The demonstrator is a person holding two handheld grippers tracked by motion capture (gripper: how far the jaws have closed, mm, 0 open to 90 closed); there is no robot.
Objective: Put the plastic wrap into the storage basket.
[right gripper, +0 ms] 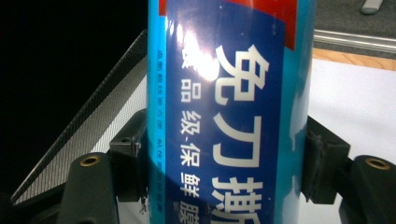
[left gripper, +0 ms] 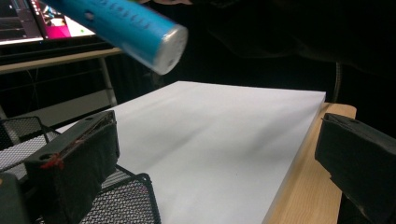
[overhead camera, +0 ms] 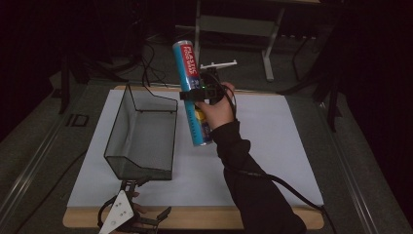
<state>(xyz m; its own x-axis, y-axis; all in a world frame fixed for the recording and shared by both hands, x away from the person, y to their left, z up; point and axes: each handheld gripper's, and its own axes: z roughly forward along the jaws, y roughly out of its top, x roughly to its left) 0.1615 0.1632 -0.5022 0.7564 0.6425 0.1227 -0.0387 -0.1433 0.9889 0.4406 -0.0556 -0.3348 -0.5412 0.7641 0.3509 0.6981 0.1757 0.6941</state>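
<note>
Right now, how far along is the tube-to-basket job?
Done: the right gripper has the blue tube clamped and lifted off the table. In hand: it hangs right of the mesh basket. Left: drop it in. The left gripper is open at the basket's near end.

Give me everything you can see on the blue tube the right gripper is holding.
The tall blue cylindrical tube has a glossy wrap label: a red band with white lettering near the top, a darker blue panel with white Chinese characters, and some yellow lower down. Its visible end is flat and pale. It is held aloft, nearly upright and slightly tilted, above the white sheet, right of the black wire-mesh basket. The right gripper clamps it mid-length.
</note>
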